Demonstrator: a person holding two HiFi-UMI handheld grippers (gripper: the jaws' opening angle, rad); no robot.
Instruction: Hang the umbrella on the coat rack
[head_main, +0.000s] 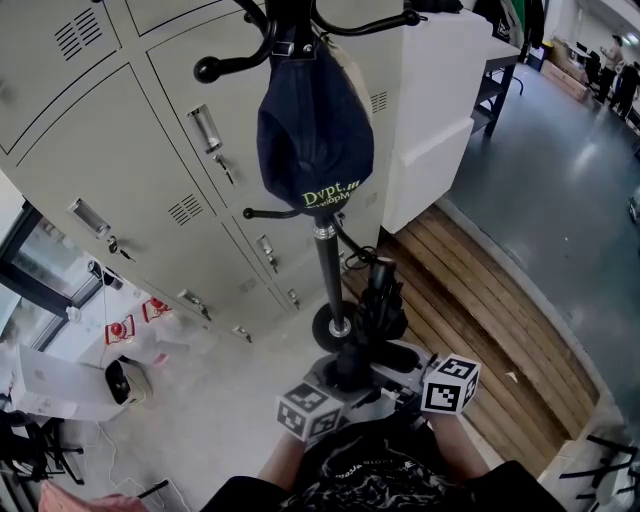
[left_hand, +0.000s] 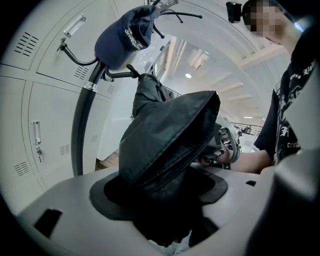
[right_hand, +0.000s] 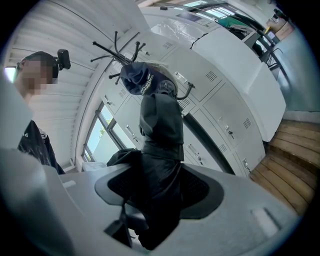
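Note:
A folded black umbrella (head_main: 377, 305) stands nearly upright close in front of me, beside the foot of the coat rack (head_main: 325, 262). Both grippers hold it low down. My left gripper (head_main: 345, 378) is shut on the umbrella's bunched fabric (left_hand: 167, 142), which fills the space between its jaws. My right gripper (head_main: 402, 365) is shut on the umbrella (right_hand: 160, 145) as well, with dark cloth hanging through its jaws. The rack's black pole (left_hand: 82, 125) rises to curved hooks. A navy cap (head_main: 316, 135) hangs from an upper hook; it also shows as the cap (right_hand: 142, 80) behind the umbrella's tip.
Grey lockers (head_main: 120, 170) line the wall behind the rack. A bare ball-tipped hook (head_main: 215, 68) sticks out to the left, and a lower hook (head_main: 268, 213) sits under the cap. A wooden platform (head_main: 480, 300) and a white cabinet (head_main: 435, 110) lie to the right.

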